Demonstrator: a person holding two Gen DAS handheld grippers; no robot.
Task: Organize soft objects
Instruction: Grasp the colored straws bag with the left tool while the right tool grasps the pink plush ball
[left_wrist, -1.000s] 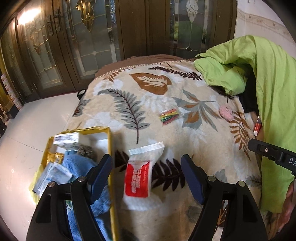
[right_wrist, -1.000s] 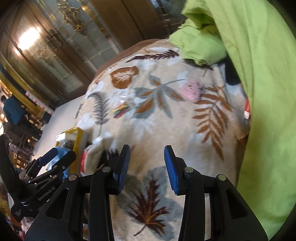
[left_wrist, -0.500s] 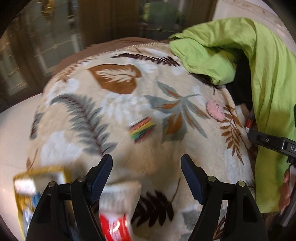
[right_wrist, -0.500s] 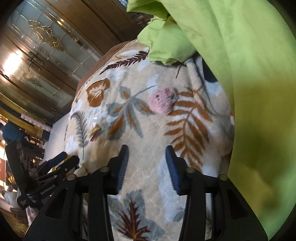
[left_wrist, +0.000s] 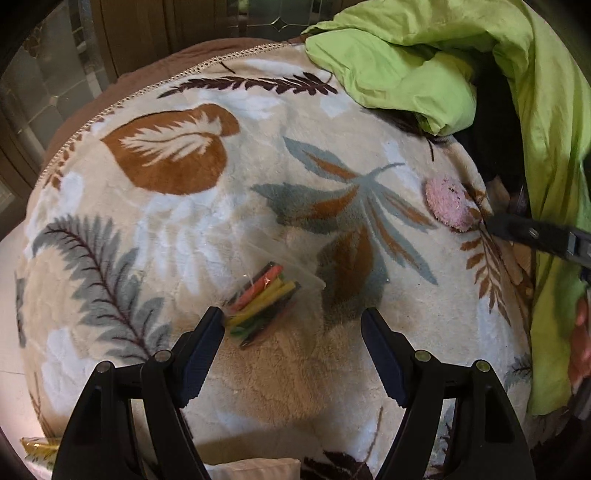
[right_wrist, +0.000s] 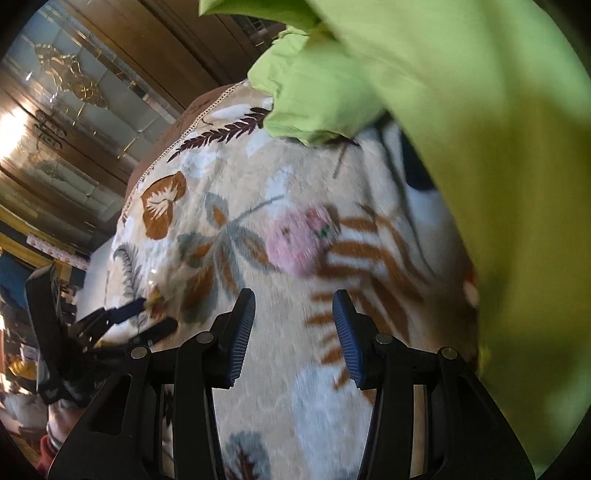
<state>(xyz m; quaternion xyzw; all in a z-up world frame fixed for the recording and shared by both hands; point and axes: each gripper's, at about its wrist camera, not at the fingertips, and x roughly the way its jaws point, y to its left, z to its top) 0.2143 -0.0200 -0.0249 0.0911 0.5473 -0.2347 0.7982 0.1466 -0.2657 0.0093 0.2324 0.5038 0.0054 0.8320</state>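
Down in the left wrist view, the left gripper (left_wrist: 291, 325) hangs over the leaf-patterned blanket (left_wrist: 177, 229) with its jaws spread wide and nothing between them, the clear packet of coloured bands (left_wrist: 264, 304) lying on the blanket just ahead of the left fingertip (left_wrist: 210, 325), while the pink fuzzy pad (left_wrist: 448, 205) sits well off to the right near the green cloth (left_wrist: 399, 62). Over in the right wrist view, which is somewhat blurred, the right gripper (right_wrist: 293, 306) has its jaws parted and empty above the blanket, the pink fuzzy pad lying just ahead of them.
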